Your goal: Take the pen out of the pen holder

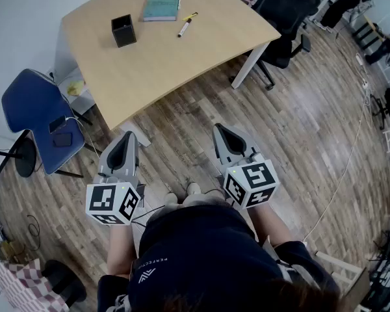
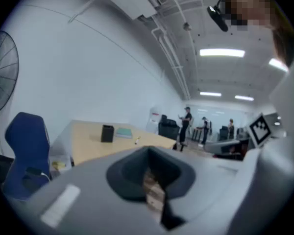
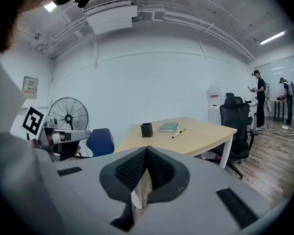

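A black square pen holder (image 1: 123, 30) stands on the wooden table (image 1: 149, 70), and no pen sticks out of it. A pen (image 1: 186, 25) with a yellow clip lies flat on the tabletop to its right, next to a teal book (image 1: 161, 7). My left gripper (image 1: 125, 139) and right gripper (image 1: 224, 132) hover side by side over the wood floor, well short of the table. Both are shut with nothing between their jaws. The holder (image 3: 146, 129), book (image 3: 168, 127) and pen (image 3: 178, 133) appear far ahead in the right gripper view. The holder (image 2: 107, 133) is small in the left gripper view.
A blue chair (image 1: 36, 112) stands left of the table, with a standing fan (image 3: 68, 116) near it. A black office chair (image 1: 283, 18) is at the table's right end. People (image 3: 259, 99) stand far off. A cable (image 1: 341, 174) runs across the floor on the right.
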A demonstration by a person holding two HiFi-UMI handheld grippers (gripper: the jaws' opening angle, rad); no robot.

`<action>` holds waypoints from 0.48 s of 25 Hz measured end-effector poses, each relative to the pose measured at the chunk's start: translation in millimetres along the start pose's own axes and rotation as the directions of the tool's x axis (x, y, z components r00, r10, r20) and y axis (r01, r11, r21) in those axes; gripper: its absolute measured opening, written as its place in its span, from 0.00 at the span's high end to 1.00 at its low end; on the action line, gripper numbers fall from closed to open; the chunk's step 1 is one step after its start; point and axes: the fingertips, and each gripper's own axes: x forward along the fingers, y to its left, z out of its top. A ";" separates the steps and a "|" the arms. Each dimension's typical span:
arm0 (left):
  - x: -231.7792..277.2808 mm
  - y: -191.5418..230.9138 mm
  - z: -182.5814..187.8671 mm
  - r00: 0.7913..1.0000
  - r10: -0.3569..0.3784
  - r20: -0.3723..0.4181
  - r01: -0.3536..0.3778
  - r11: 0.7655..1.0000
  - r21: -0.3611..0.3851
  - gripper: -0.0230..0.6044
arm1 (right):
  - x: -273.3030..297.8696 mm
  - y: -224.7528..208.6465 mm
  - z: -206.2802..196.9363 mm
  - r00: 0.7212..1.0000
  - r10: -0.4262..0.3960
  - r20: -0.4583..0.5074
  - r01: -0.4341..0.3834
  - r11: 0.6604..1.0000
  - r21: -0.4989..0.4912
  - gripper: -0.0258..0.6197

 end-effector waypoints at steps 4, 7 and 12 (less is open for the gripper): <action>15.5 -5.4 -4.8 1.000 0.002 -0.004 -0.002 1.000 -0.004 0.95 | 5.2 -14.7 -2.8 1.000 0.007 -0.013 -0.007 1.000 0.000 0.96; 27.3 -12.2 -9.3 1.000 -0.016 -0.021 0.016 1.000 0.005 0.95 | 8.4 -23.9 -5.2 0.999 0.019 -0.030 -0.019 1.000 0.007 0.96; 45.7 -16.6 -13.3 1.000 -0.017 -0.024 0.016 1.000 -0.015 0.95 | 19.7 -29.6 -13.4 0.994 0.093 -0.060 -0.092 0.995 0.024 0.96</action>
